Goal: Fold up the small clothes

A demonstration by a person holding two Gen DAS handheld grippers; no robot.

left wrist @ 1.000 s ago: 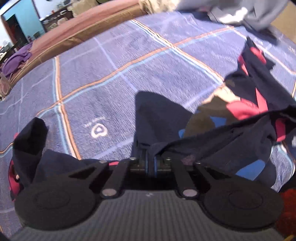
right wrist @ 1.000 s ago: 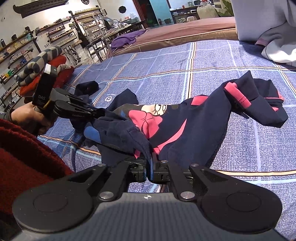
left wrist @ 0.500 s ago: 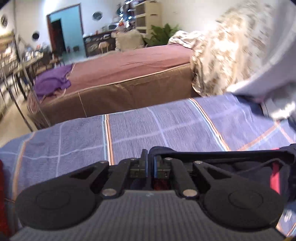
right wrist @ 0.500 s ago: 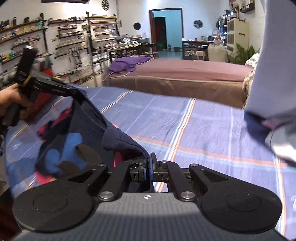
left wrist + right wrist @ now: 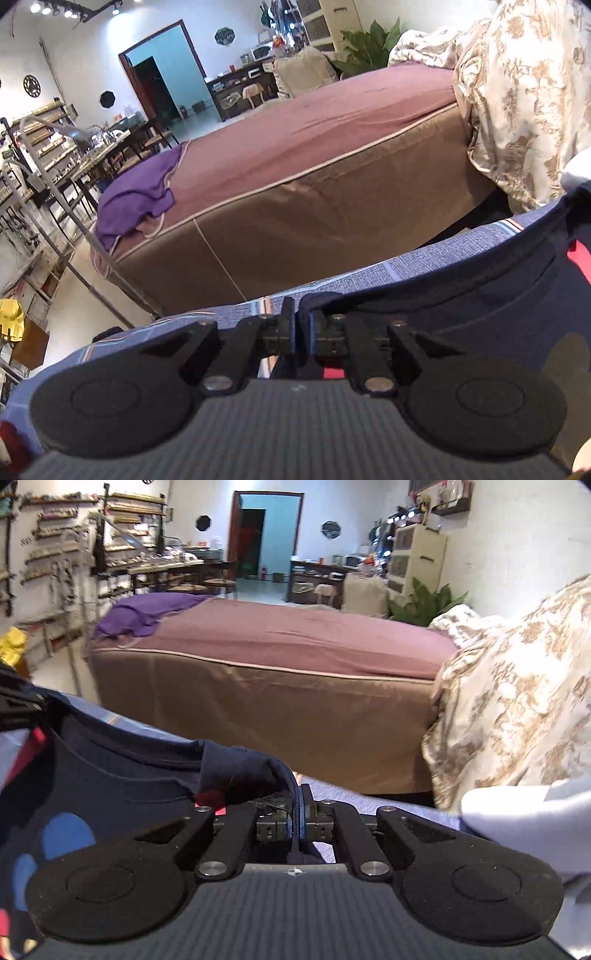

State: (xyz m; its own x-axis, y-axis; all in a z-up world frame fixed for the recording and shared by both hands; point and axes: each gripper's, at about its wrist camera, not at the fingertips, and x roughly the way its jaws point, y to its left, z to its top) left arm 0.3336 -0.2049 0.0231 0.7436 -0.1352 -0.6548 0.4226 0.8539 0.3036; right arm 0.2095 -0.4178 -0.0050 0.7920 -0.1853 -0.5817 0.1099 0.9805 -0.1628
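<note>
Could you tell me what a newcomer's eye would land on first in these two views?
Probably the navy garment with red and blue patches, stretched in the foreground between the left gripper and right gripper, each shut on its edge. Behind it sits the big brown bed, a purple cloth at its far end.

My left black two-finger gripper [image 5: 302, 328] is raised and points roughly level, its blue-padded jaws drawn almost together on a fold of dark navy cloth [image 5: 480, 317] that runs off to my right. My right black two-finger gripper [image 5: 296, 818] is likewise lifted and level, its jaws pressed tight on a bunched navy hem that rises between the blue pads. In the right wrist view the dark tip of my left gripper shows at the far left edge, holding the other end of the same cloth.
</note>
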